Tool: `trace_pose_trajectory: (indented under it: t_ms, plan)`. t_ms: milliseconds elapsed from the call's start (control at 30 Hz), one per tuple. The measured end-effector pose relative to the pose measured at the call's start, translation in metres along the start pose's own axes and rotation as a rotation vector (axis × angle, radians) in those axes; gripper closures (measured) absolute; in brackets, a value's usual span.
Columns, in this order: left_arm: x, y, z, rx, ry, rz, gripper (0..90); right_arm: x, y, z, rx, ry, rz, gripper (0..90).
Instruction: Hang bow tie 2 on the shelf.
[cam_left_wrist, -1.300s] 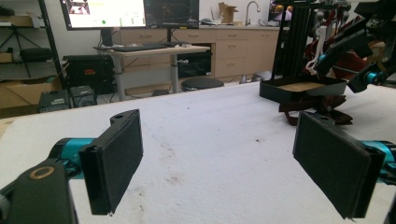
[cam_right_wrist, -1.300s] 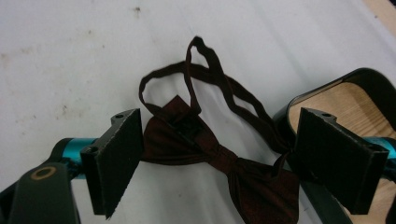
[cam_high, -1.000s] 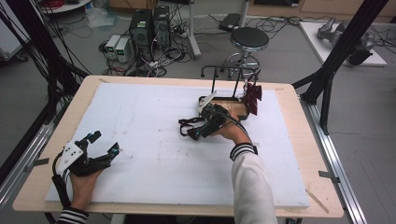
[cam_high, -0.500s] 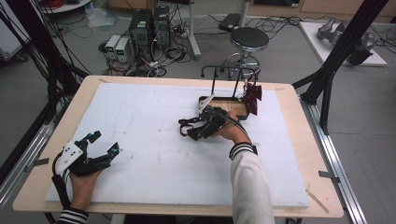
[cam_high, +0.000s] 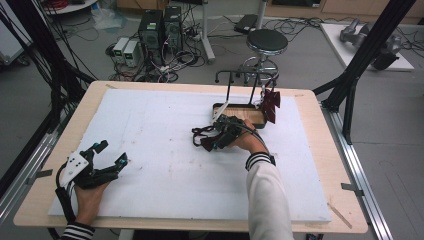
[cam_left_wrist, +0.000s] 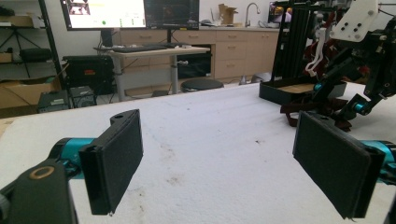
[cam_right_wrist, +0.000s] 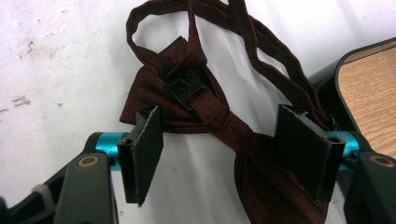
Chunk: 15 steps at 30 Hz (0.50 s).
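Note:
A dark red bow tie (cam_right_wrist: 205, 112) with a strap loop and a black clasp (cam_right_wrist: 183, 87) lies on the white table cover. My right gripper (cam_right_wrist: 224, 154) points down at it with one jaw on each side of the knot. The jaws have just been closing, and the pads (cam_right_wrist: 148, 144) stand clear of the fabric. In the high view this gripper (cam_high: 216, 140) is at the table's middle, beside the tie (cam_high: 201, 140). At the front left, my left gripper (cam_high: 112, 156) rests open on the cover, and nothing is between its jaws (cam_left_wrist: 224, 158).
A black tray (cam_high: 240, 114) with a wooden floor and a thin black rack stands just behind the right hand. A second dark red bow tie (cam_high: 270, 102) hangs from the rack. The white cover (cam_high: 150, 120) spreads wide between the two hands.

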<state>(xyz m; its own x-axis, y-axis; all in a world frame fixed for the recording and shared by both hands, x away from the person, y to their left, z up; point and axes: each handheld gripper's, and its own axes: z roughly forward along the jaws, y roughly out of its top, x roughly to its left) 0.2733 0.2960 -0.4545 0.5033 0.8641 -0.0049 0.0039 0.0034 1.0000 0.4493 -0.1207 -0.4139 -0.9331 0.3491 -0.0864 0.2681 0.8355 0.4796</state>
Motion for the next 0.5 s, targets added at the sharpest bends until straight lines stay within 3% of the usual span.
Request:
trace_pose_trajectory:
  t_ms: [200,333,500]
  plan:
    - [0.0,0.0,0.0,0.0,0.0,0.0,16.4,0.0002,-0.0007,0.0016,0.019,-0.007,-0.021,36.8]
    - [0.0,0.0,-0.0001,0.002,0.0,0.003,16.3,0.0015,-0.0006,0.0025,0.04,-0.01,-0.037,43.9]
    - [0.0001,0.0,-0.0001,0.002,-0.001,0.004,16.4,0.0017,-0.0008,-0.0005,0.068,-0.059,-0.051,64.5]
